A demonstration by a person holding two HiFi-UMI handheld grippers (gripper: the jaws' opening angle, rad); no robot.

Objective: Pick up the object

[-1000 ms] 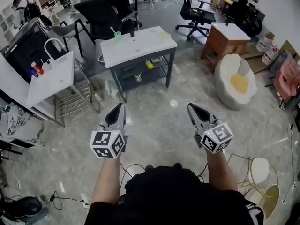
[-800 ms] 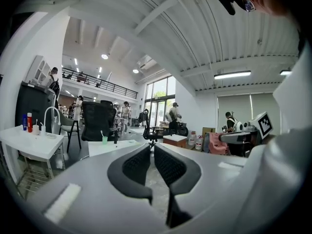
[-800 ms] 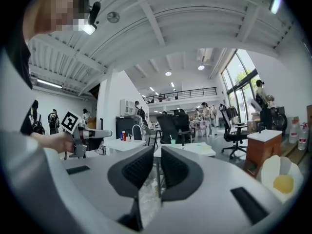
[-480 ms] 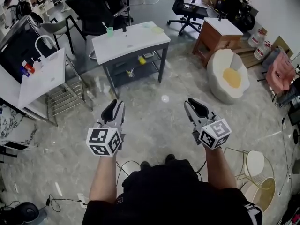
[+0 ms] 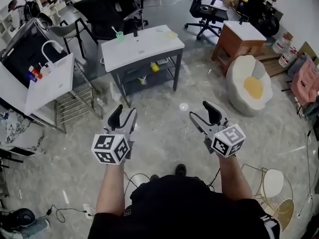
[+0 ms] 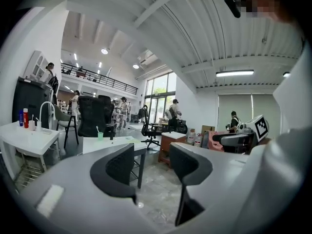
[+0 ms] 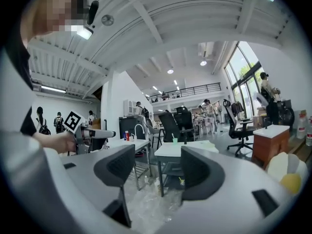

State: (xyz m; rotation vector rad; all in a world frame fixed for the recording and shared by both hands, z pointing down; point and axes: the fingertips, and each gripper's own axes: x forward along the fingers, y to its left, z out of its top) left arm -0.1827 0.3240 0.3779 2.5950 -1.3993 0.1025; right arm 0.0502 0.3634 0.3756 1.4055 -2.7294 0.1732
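I hold both grippers over the marble floor, well short of a white table (image 5: 144, 49). My left gripper (image 5: 124, 114) (image 6: 152, 167) has its jaws apart and still opening, with nothing between them. My right gripper (image 5: 202, 112) (image 7: 158, 167) is spread wider, also still opening, and empty. On the table stand a green cup (image 5: 119, 35) with a stick in it, a small dark item (image 5: 134, 33) and a pale yellow thing (image 5: 172, 34). A yellow object (image 5: 154, 67) lies on the table's lower shelf. Neither gripper touches anything.
Black office chairs (image 5: 112, 9) stand behind the table. A wooden cabinet (image 5: 239, 41) and an egg-shaped cushion seat (image 5: 251, 86) are at the right. At the left is a white side table (image 5: 50, 83) with bottles, and a wire stool (image 5: 274, 183) is near my right arm. Cables (image 5: 134, 178) lie by my feet.
Both grippers went from shut to open, the left first, then the right. My hands stayed at about the same place over the floor.
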